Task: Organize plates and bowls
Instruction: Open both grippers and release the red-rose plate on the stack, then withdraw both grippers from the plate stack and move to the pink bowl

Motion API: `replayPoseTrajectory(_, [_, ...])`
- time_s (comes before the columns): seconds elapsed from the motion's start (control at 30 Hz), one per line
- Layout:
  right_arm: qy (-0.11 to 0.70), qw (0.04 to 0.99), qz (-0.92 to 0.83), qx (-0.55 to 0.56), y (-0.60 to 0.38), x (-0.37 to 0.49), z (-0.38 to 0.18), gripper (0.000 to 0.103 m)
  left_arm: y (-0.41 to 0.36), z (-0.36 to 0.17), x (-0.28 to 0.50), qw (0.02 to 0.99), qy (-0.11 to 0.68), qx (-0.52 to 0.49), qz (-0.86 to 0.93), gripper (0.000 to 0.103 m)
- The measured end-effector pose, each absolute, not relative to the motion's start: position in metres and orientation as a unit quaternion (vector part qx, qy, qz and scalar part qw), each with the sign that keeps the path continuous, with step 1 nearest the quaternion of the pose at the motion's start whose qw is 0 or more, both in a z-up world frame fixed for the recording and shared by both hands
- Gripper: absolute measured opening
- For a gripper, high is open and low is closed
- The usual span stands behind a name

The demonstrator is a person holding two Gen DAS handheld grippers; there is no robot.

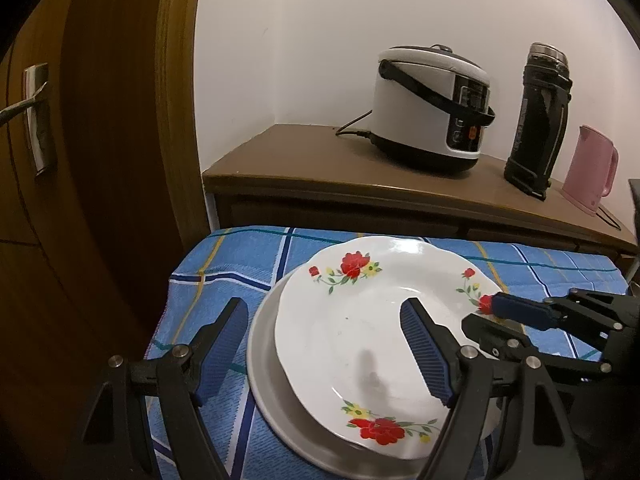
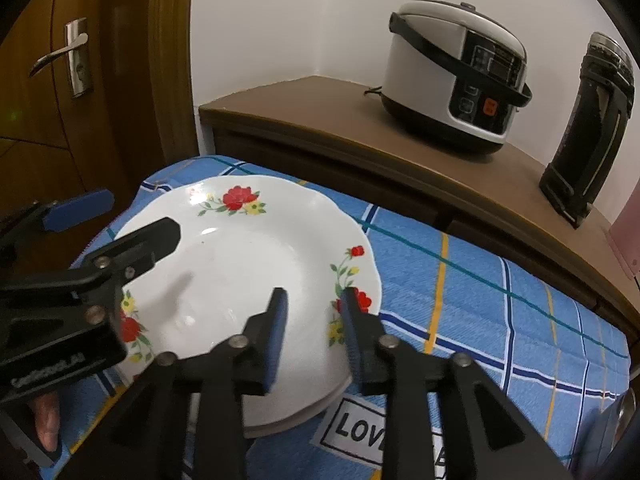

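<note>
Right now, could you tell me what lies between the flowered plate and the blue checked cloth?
A plain white plate lies under the flowered plate on the cloth; both wrist views show its rim.

lower plate (image 1: 264, 364) mostly hidden, pink kettle (image 2: 626, 232) cropped

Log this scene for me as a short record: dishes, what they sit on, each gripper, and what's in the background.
dishes: floral plate stacked on a plain white plate
surface: blue checked cloth
left gripper: open wide, straddling the stack's left rim, not gripping
right gripper: jaws slightly apart at the floral plate's right rim
background: wooden cabinet with rice cooker, black flask, pink kettle; brown door on the left
</note>
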State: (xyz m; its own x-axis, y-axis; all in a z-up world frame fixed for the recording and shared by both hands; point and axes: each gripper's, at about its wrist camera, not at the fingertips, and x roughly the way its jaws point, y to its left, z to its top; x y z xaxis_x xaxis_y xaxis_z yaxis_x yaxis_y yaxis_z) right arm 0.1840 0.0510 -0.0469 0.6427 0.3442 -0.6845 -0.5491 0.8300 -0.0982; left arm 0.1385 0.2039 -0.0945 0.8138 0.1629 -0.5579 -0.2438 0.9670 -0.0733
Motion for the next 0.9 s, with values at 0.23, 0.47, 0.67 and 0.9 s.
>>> replayPoseTrajectory(0.23, [0.336,0.898,0.245,-0.14,0.045,0.179,-0.041,0.043,0.211,-0.097,0.139,0.946,0.289,-0.092,0.111,0.081])
replayPoseTrajectory(0.47, [0.337,0.899,0.246,-0.133,0.041,0.174,-0.042,0.044,0.216,-0.098,0.138,0.945,0.289,-0.106,0.115,0.081])
replayPoseTrajectory(0.67, [0.332,0.902,0.244,-0.128,0.033,0.169,-0.039,0.044,0.201,-0.093,0.134,0.955,0.271,-0.084,0.086,0.081])
replayPoseTrajectory(0.9, [0.328,0.905,0.241,-0.122,0.022,0.162,-0.035,0.045,0.182,-0.087,0.129,0.966,0.248,-0.055,0.054,0.081])
